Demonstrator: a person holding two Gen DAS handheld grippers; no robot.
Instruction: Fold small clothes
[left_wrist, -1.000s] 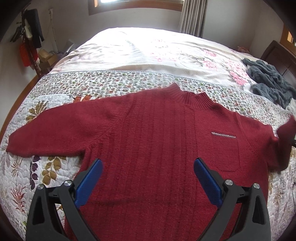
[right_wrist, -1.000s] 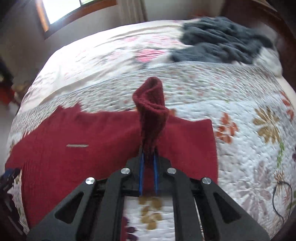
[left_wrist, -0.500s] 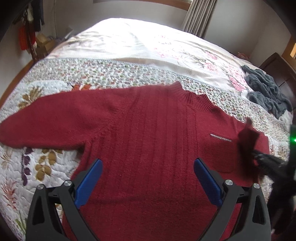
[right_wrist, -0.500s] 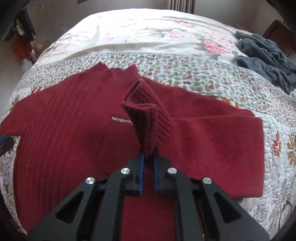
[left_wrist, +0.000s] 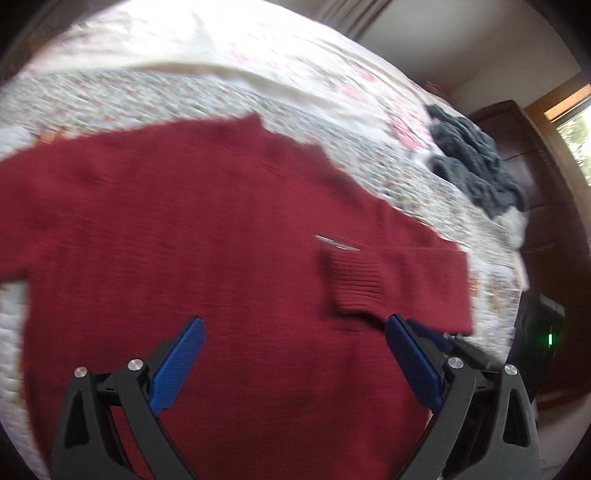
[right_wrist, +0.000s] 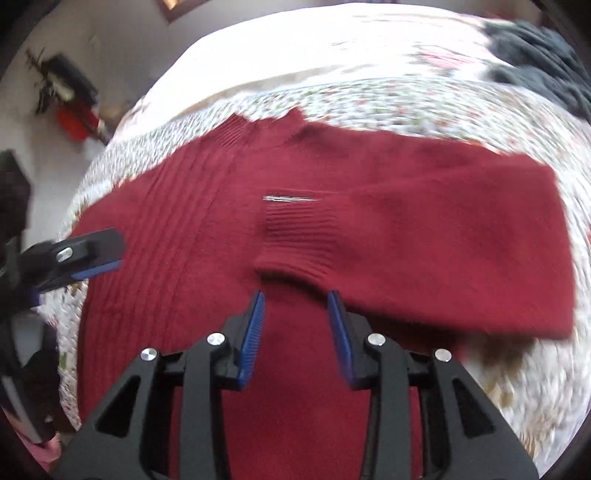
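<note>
Bed (right_wrist: 424, 99) carries the sweater (right_wrist: 207, 258), flat, cuff (right_wrist: 299, 243) lying by its pocket. Right hand-held gripper (right_wrist: 296, 325) gapes empty just below the cuff; left hand-held gripper (left_wrist: 295, 362) wide, empty. Loose sleeve could slide off if snagged.

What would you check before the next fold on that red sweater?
1. Right hand-held gripper has let go: ok, jaws apart, nothing between them.
2. Folded sleeve's ribbed cuff lies on the red sweater's chest: ok, just below the small silver label.
3. Left hand-held gripper free: ok, open, empty.
4. Other sleeve flat: cannot tell, cut off at the frame edge.
5. Grey garment apart from the sweater: ok.
</note>
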